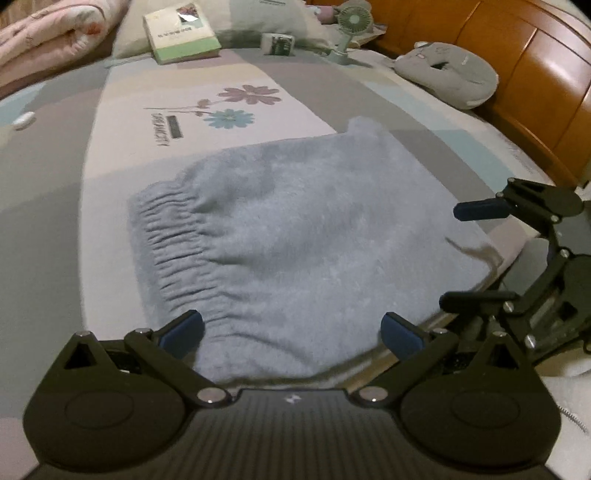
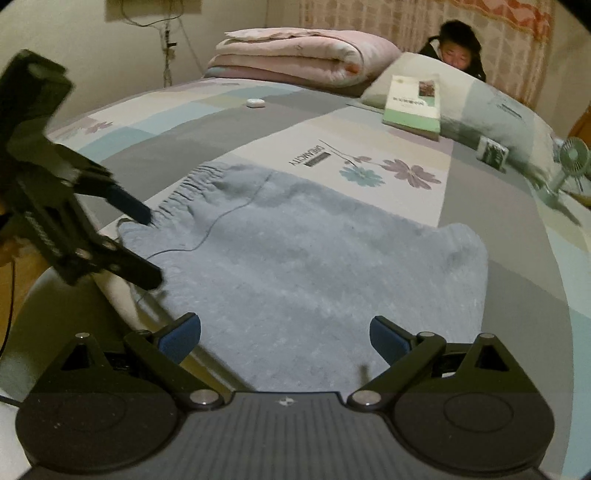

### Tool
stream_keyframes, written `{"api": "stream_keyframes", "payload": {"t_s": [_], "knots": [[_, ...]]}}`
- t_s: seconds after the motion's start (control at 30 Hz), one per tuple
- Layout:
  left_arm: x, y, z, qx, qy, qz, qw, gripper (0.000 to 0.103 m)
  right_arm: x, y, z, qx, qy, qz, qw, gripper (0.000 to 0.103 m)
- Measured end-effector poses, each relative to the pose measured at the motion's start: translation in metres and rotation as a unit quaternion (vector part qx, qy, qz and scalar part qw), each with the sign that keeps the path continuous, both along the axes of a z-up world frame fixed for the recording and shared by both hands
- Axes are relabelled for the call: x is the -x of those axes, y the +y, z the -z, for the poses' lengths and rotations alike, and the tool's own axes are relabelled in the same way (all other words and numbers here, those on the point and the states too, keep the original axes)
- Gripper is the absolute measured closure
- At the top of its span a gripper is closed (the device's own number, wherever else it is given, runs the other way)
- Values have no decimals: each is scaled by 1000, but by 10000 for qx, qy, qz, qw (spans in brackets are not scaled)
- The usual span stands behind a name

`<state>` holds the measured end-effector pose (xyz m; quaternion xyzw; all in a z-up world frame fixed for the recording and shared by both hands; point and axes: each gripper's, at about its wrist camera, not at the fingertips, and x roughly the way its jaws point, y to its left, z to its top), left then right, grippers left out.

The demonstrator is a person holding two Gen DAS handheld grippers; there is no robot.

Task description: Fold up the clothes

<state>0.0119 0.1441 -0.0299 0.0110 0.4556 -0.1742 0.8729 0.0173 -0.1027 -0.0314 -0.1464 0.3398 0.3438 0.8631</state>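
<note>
A light blue fleece garment (image 1: 295, 236) with a gathered elastic waistband (image 1: 170, 251) lies flat on the bed; it looks folded over once. My left gripper (image 1: 291, 332) is open over its near edge, one blue pad by the waistband, nothing between the fingers. My right gripper (image 1: 476, 254) is open at the garment's right end, also holding nothing. In the right wrist view the garment (image 2: 314, 258) fills the middle, a thin drawstring (image 2: 221, 218) trailing across it. There the right gripper (image 2: 284, 336) is open over the near edge, and the left gripper (image 2: 147, 247) is open at the waistband end.
The bedsheet (image 1: 229, 107) has a flower print. A green book (image 1: 181, 33), small box (image 1: 279, 44), hand fan (image 1: 349, 26), grey neck pillow (image 1: 447, 74) and folded pink quilt (image 1: 48, 37) lie beyond. A wooden headboard (image 1: 535, 74) stands at right. A person (image 2: 458, 48) sits behind the pillow.
</note>
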Motion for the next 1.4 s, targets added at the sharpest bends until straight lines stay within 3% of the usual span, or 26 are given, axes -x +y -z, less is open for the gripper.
{"api": "stream_keyframes", "payload": {"t_s": [0.2, 0.3, 0.47, 0.57, 0.67, 0.73, 0.83, 0.9, 1.13, 1.27, 1.4], "knots": [[-21, -6, -28, -58, -378, 59, 9993, 1, -2, -8, 1, -150, 53, 161, 9997, 3], [-48, -11, -27, 189, -415, 173, 9988, 1, -2, -12, 3, -118, 35, 220, 9997, 3], [-87, -3, 0, 358, 209, -247, 9988, 2, -3, -21, 2, -149, 32, 378, 9992, 2], [-80, 2, -1, 406, 138, -331, 9985, 2, -7, -28, 4, -156, 58, 523, 9985, 1], [-62, -6, -18, 19, -199, -308, 9993, 2, -13, -34, 7, -236, 146, 668, 9974, 1], [-50, -10, -23, -20, -300, -154, 9994, 2, -16, -37, 9, -326, 226, 754, 9964, 1], [-40, -12, -14, 114, -104, 63, 9999, 1, -20, -41, 9, -500, 379, 843, 9945, 1], [-41, -11, 1, 2, 132, -22, 9999, 1, -24, -46, 8, -583, 476, 923, 9929, 1], [-33, -13, -18, -8, -300, 128, 9995, 1, -40, -65, 5, -810, 631, 1330, 9858, 0], [-34, -14, -2, -12, 13, 218, 9998, 1, -45, -68, 7, -913, 797, 1590, 9798, 0], [-20, -15, 0, -175, -9, 201, 9996, 1, -42, -64, 9, -878, 903, 1620, 9787, 0]]}}
